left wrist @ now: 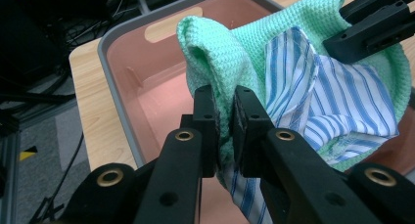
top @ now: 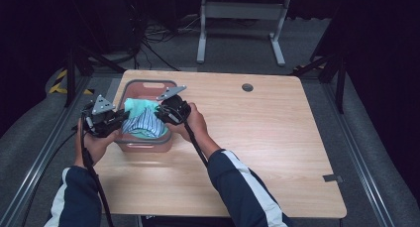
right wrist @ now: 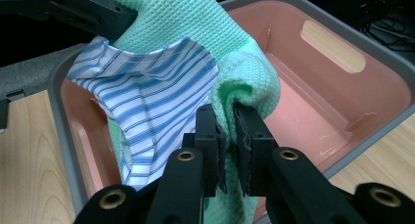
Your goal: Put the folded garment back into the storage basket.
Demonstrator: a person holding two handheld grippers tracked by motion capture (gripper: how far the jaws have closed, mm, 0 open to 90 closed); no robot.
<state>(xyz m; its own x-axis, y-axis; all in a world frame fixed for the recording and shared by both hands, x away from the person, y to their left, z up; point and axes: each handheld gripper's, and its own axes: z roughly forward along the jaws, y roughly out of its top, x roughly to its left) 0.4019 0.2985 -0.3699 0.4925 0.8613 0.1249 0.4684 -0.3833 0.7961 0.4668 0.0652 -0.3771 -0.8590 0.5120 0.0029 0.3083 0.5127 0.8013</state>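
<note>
A pink bin (top: pixel 148 84) with a grey rim stands at the table's left. Above it hangs a bundle of a mint green waffle cloth (top: pixel 137 106) and a blue-and-white striped cloth (top: pixel 144 123). My left gripper (top: pixel 120 117) is shut on the bundle's left side, its jaws pinching the green cloth (left wrist: pixel 215 62) with the striped cloth (left wrist: pixel 333 97) beside. My right gripper (top: pixel 159 113) is shut on the right side, clamping the green cloth (right wrist: pixel 244 72) next to the striped cloth (right wrist: pixel 151 87). The bin's inside (right wrist: pixel 313 111) below looks bare.
The wooden table (top: pixel 257 138) stretches wide to the right of the bin, with a round cable hole (top: pixel 247 87) at the back. A white desk frame (top: pixel 242 19) stands on the floor beyond. Cables trail from both grippers toward the near edge.
</note>
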